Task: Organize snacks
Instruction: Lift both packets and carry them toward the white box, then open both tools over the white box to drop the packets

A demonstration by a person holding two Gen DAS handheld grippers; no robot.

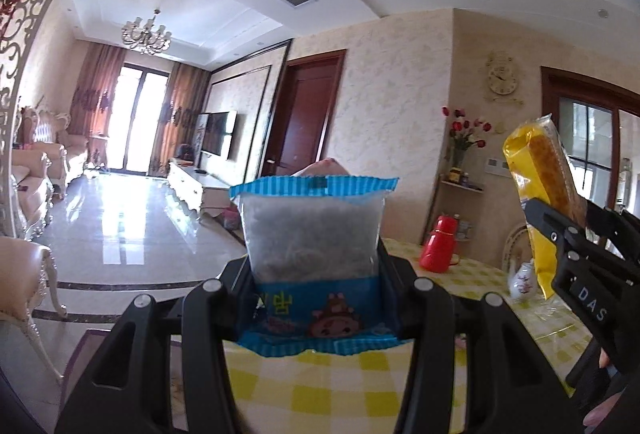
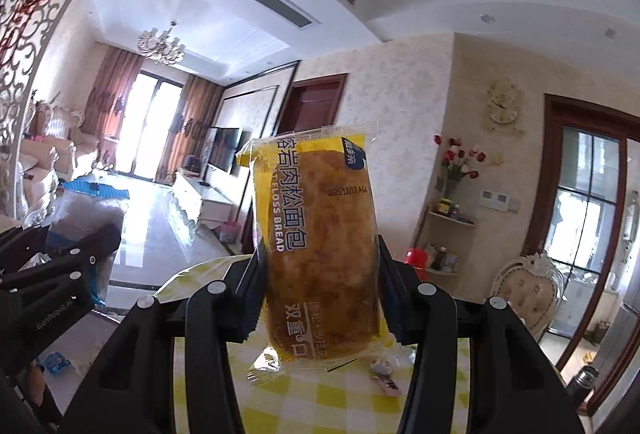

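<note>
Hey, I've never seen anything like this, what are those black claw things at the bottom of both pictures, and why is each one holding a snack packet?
Those are hand-held grippers, two-fingered tongs a person squeezes, one in each hand. Each carries a wide-angle camera looking along its fingers, so each picture is one gripper's own view. In the first, the left gripper is clamped on a blue snack packet, held upright; the right gripper shows at the side. In the second, the right gripper is clamped on a yellow meat floss bread packet. Below them is a table with a yellow checked tablecloth, bearing a red jug and a small teapot. A living room lies behind.
</note>
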